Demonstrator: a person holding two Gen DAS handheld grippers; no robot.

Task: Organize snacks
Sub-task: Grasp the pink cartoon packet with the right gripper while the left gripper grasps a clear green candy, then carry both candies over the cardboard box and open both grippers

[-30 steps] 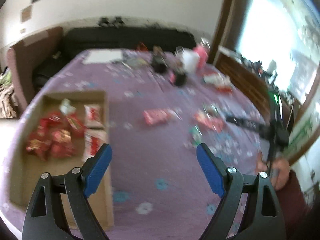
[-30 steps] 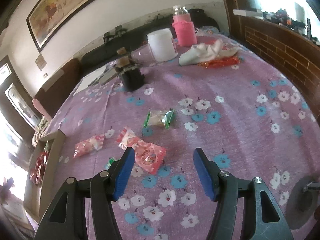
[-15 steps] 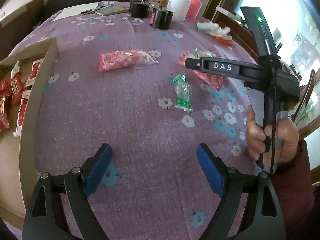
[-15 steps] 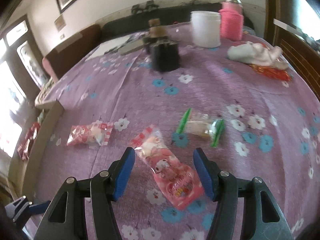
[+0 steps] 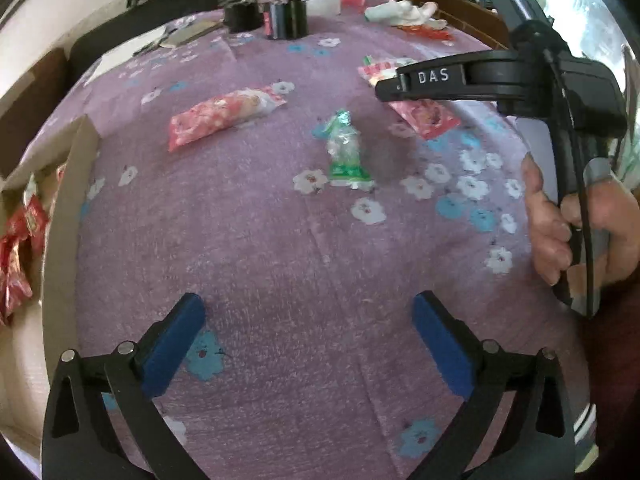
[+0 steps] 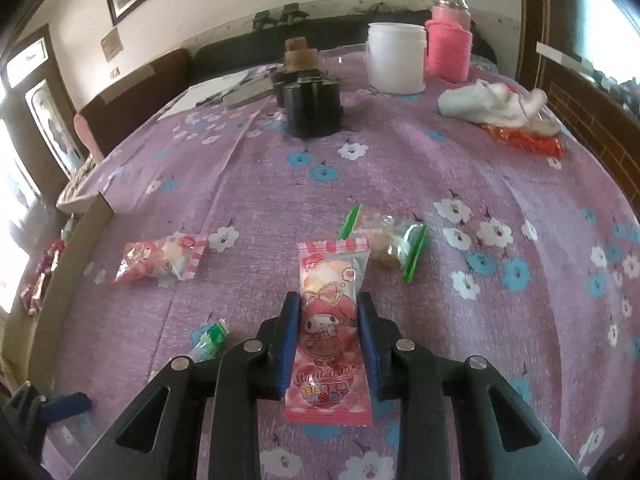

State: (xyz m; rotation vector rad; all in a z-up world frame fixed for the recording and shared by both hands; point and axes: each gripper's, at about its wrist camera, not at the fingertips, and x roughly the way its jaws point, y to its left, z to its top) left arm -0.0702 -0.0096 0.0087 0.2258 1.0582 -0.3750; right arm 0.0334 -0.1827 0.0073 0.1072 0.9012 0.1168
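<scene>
My right gripper [image 6: 329, 320] is shut on a pink My Melody snack packet [image 6: 330, 332] that lies on the purple flowered tablecloth [image 6: 480, 168]; the same packet shows in the left wrist view [image 5: 424, 114] under the right gripper's body. My left gripper [image 5: 308, 340] is open and empty above bare cloth. A second pink packet [image 5: 222, 116] [image 6: 160, 262], a green-ended clear candy packet [image 5: 345, 148] [image 6: 210, 340] and another green-ended packet [image 6: 386, 240] lie loose. A cardboard box [image 5: 66, 216] at the left holds red snack packs [image 5: 16, 256].
At the far side stand black holders [image 6: 314, 98], a white jar [image 6: 396, 58], a pink-sleeved bottle [image 6: 448, 46], a white cloth [image 6: 492, 102] on an orange packet [image 6: 524, 142], and papers [image 5: 132, 50]. A sofa sits behind the table.
My right gripper has moved down over the My Melody packet and closed on it. My left gripper has stayed open and drifted slightly closer to the table.
</scene>
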